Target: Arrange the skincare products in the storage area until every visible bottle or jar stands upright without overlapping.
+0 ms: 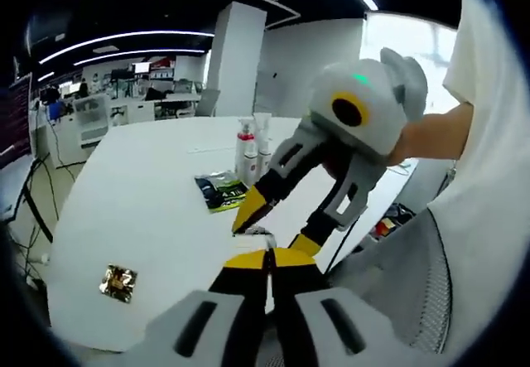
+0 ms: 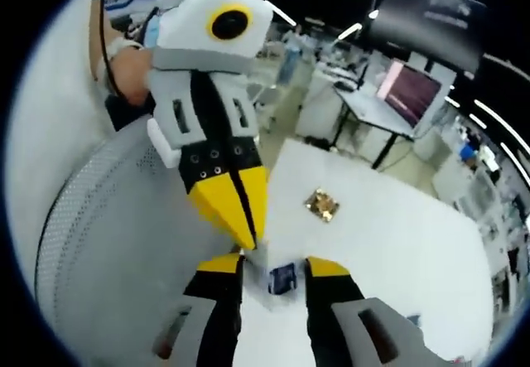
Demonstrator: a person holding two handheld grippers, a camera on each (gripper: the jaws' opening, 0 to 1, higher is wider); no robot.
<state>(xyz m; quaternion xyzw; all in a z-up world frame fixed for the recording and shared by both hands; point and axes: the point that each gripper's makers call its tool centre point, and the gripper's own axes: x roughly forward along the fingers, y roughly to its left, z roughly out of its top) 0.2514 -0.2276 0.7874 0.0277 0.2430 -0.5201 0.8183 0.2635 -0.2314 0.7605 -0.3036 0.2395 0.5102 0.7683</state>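
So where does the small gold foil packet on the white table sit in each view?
Left gripper view: gold foil packet lies lower left, near the table edge.
Right gripper view: the packet lies centre, right of the left hand-held gripper.
Shared landmark: the white table.

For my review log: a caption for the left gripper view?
Shut left gripper meets the open right gripper above a white table.

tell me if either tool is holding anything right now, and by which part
Nothing is held: the left tool is shut on nothing, the right tool is open, with a small packet lying between its jaws.
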